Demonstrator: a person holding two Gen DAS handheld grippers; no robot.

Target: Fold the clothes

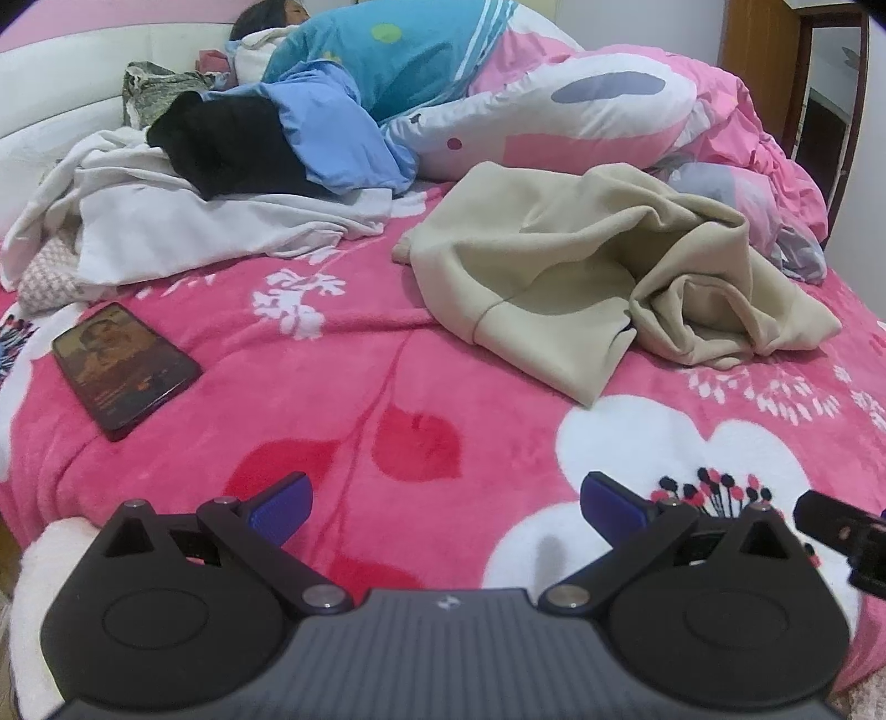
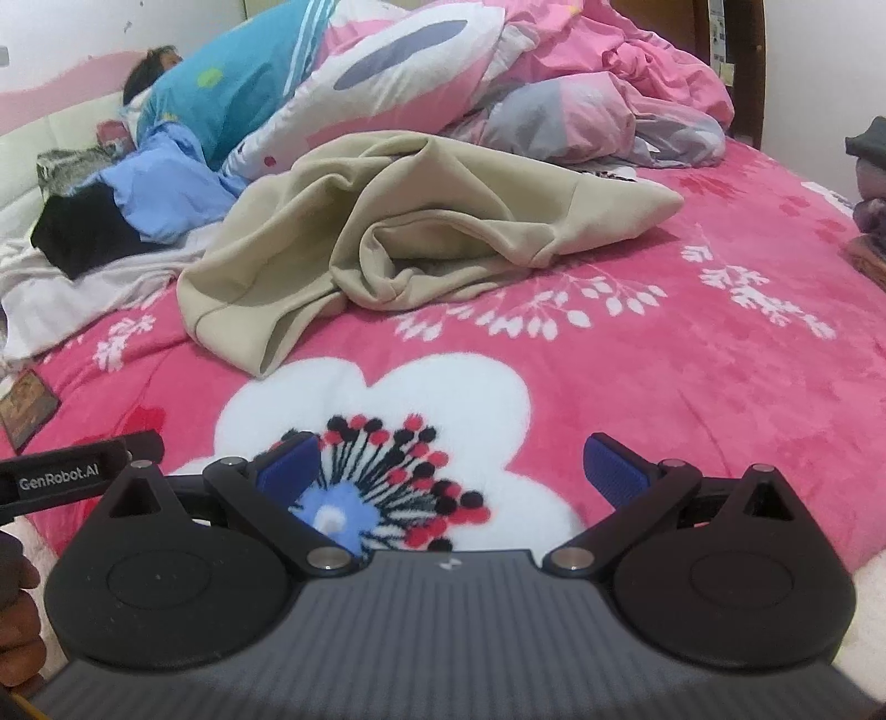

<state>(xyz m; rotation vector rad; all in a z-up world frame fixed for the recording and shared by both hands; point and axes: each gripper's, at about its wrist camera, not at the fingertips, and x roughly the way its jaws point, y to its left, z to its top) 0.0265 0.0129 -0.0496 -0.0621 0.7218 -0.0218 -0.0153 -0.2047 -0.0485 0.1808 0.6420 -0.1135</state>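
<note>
Garment: beige garment [image 1: 587,277] lay crumpled on pink blanket [image 1: 343,387].
Claws: left gripper [image 1: 446,501] and right gripper [image 2: 451,471] spread, empty.
Advice: pinch separate hem corners, then spread it flat.

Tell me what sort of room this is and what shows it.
Most likely a bedroom in a home. A bed covered by a pink floral blanket fills both views, a crumpled quilt is heaped at its far side, and a person lies under covers by the padded headboard. A beige garment waits unfolded.

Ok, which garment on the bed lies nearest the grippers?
The crumpled beige garment, alone on the pink blanket ahead of both open grippers. The black garment and white one lie farther back.
</note>
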